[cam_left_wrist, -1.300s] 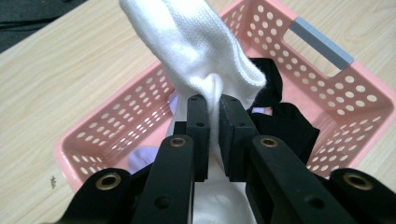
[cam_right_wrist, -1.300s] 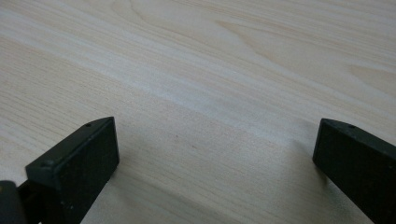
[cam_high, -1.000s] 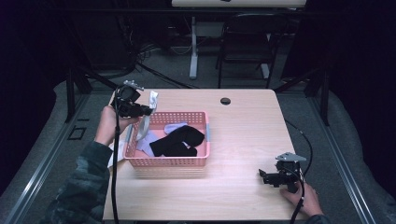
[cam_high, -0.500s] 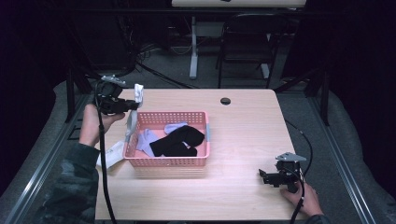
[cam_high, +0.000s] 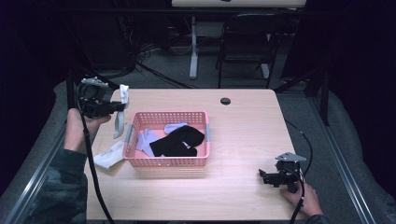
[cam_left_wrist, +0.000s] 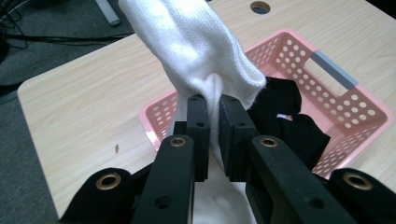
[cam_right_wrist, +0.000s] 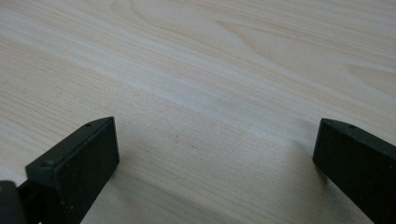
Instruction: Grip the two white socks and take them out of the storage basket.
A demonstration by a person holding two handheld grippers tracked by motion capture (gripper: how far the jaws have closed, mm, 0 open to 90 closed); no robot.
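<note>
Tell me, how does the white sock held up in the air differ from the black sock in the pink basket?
The white sock is pinched between the left gripper's jaws and hangs beside the pink basket, over the table; the black sock lies loose inside the basket. The white sock dangles stretched out; the black sock lies crumpled among pale socks. Both are soft knit socks.
</note>
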